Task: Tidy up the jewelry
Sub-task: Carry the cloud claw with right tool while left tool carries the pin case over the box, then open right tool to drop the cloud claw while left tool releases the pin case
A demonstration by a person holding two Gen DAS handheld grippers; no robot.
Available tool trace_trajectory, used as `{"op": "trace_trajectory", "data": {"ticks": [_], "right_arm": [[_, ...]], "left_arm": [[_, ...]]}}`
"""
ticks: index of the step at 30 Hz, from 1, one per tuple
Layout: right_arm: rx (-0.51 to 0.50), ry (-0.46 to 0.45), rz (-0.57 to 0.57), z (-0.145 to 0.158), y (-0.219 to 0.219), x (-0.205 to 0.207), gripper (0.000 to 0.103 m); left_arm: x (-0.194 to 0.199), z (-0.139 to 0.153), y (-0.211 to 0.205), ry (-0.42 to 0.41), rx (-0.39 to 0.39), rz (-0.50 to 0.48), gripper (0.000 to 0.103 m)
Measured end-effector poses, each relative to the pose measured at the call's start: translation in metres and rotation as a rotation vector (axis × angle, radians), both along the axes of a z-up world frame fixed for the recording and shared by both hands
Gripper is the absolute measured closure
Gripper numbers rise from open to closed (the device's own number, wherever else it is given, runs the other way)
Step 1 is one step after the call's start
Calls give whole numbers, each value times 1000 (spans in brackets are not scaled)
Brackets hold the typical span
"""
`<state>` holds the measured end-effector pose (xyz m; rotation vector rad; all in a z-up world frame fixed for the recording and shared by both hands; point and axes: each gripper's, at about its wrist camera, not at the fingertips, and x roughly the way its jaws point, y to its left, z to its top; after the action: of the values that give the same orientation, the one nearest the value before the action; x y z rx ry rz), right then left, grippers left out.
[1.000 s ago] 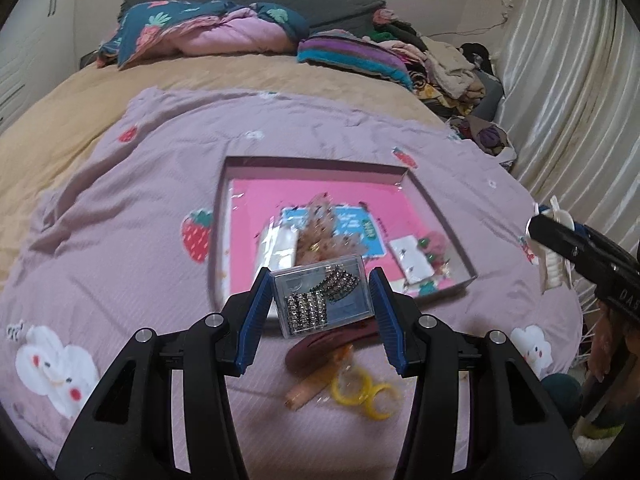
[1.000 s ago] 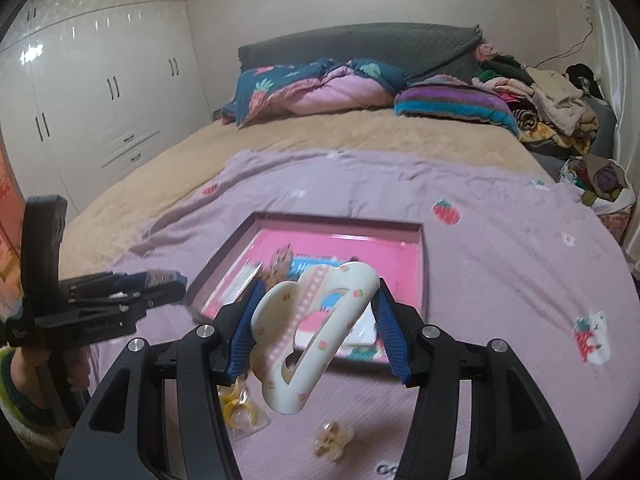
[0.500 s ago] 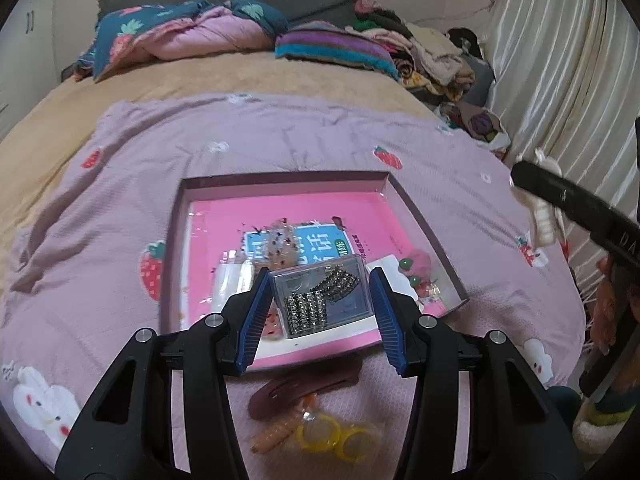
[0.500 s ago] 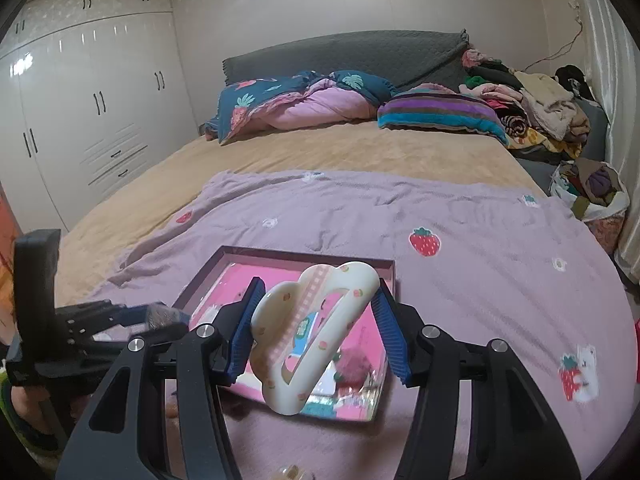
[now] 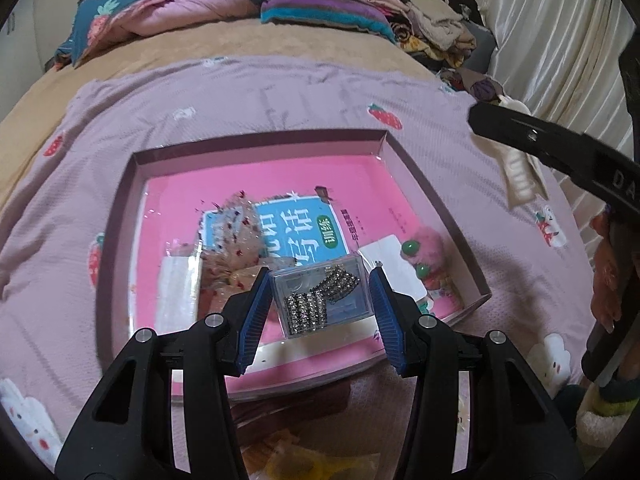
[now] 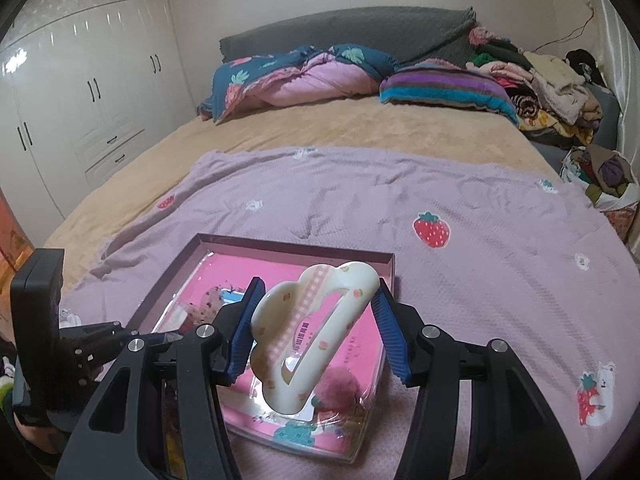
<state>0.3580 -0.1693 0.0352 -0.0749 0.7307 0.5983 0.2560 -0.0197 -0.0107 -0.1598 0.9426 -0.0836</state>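
Both grippers have travelled forward over the bed since the earlier frames, so the shallow pink-lined tray (image 5: 256, 144) now sits directly beneath them rather than ahead; the yellow rings and brown clip that lay in plain sight in front of the tray have slid to the bottom edge of the left wrist view.

At the tray's left edge lies a clear packet (image 5: 176, 292), and beside it a crumpled clear bag with red flecks (image 5: 236, 236) rests on a blue card with white lettering (image 5: 296, 232). The left gripper (image 5: 320, 300) has its blue pads pressed against the two ends of a small clear plastic box (image 5: 324, 300) holding rhinestone pieces (image 5: 308, 310), and carries that box above the tray's near edge. Toward the tray's right near corner sit a white card (image 5: 384, 256) and a pink fluffy piece with green beads (image 5: 428, 248).

In the right wrist view the right gripper (image 6: 316, 320) clamps a cream cloud-shaped hair claw (image 6: 312, 328), dotted with tiny fruit prints, tilted between its pads, above the tray's (image 6: 296, 250) right side. The tray lies on a lilac blanket with strawberry motifs (image 6: 440, 208), near that blanket's front edge. Beyond, a folded quilt (image 6: 304, 76) and a striped cushion (image 6: 440, 88) lie at the head of the bed.
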Motion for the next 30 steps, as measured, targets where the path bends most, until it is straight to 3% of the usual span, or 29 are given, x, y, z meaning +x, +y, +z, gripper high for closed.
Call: {"op": "trace_trajectory", "data": {"ticks": [22, 26, 30], "right_arm": [[-102, 99, 36, -66, 22, 29, 50], [-125, 109, 43, -75, 27, 31, 50], [-138, 119, 51, -82, 31, 31, 50]], "left_arm": [[6, -40, -2, 82, -19, 19, 61], [6, -42, 1, 85, -26, 29, 53], [3, -41, 6, 84, -25, 35, 53]]}}
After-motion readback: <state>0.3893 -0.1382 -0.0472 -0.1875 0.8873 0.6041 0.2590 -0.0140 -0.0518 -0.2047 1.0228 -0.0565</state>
